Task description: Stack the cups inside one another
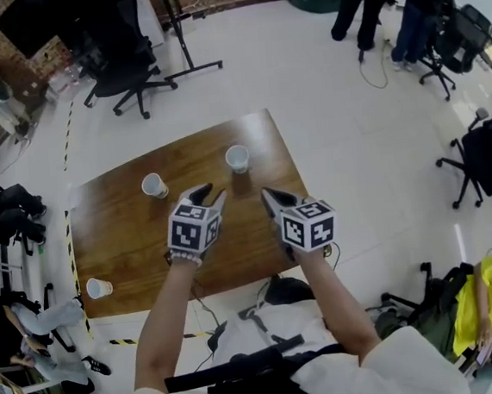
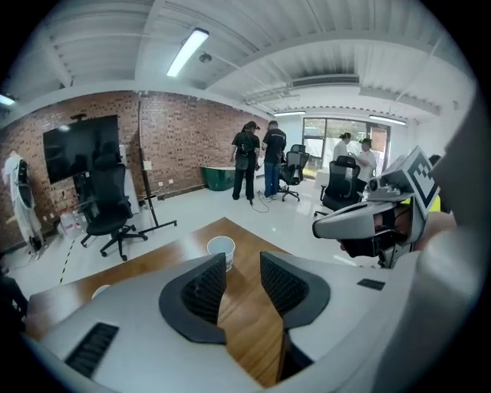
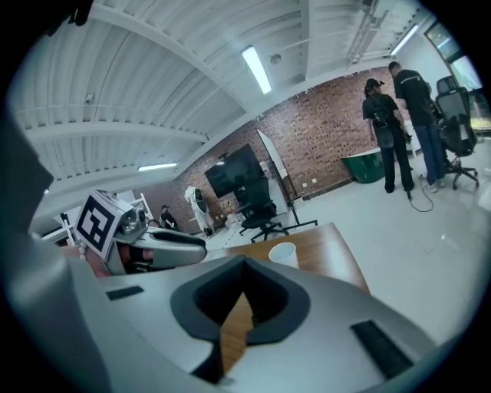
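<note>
One wooden table (image 1: 120, 238) carries everything here, so read every place off it. Nothing on it is nested yet, which I judge to mean the stacking has not begun.

Your left gripper (image 1: 204, 192) hangs over the middle of the table and tilts down toward its far edge. In the left gripper view its jaws (image 2: 242, 261) stand wide apart with only bare tabletop showing in the gap, so it holds nothing. That width looks meant for taking a cup by its wall. It is lined up roughly on the cup at the far edge, so that is probably your first pick.

Your right gripper (image 1: 269, 196) sits just beside it, over the table's right half, pointing the same way. Its own view shows the jaws (image 3: 244, 265) drawn close together, with just a thin slit of wood visible between the pads and no cup in them. You would have to spread them before that hand could take anything.

Three white paper cups stand upright and well apart. The far cup (image 1: 237, 158) is near the table's far edge, ahead of both grippers. The left cup (image 1: 154, 186) is toward the far left. The corner cup (image 1: 98, 288) stands at the near left corner, farthest from your hands. Spread out like that, each one needs its own trip, and the thin walls will likely dent if you squeeze hard.
</note>
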`<action>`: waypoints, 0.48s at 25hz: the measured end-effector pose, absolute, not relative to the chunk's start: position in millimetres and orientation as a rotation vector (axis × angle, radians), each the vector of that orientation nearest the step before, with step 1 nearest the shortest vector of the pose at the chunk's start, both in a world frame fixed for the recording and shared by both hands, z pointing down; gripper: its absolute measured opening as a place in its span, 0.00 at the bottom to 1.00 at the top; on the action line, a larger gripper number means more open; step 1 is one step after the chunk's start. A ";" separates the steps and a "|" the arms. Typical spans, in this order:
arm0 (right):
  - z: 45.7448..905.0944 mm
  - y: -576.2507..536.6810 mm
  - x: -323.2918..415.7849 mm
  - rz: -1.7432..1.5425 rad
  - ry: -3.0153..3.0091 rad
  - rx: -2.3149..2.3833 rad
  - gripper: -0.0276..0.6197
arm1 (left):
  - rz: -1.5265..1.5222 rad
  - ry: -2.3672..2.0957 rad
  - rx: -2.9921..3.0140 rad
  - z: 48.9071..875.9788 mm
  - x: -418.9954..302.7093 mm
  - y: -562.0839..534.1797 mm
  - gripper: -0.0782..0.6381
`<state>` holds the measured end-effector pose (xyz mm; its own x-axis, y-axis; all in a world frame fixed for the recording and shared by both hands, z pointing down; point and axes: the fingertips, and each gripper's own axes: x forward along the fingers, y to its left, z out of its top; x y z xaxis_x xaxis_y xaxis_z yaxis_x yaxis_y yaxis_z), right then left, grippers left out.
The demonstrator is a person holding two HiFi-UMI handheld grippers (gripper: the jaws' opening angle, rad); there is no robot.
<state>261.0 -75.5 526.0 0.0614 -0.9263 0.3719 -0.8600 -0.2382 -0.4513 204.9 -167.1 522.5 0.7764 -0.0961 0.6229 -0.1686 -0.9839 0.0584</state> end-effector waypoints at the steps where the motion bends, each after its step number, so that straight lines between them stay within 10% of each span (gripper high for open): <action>1: 526.4 -75.7 265.9 -0.919 1.861 -2.206 0.06 | 1.021 -0.194 2.866 526.2 214.3 -167.7 0.31; 12: 542.7 -73.2 316.4 -0.955 1.761 -2.225 0.06 | 1.341 0.004 2.913 572.1 287.4 -183.0 0.34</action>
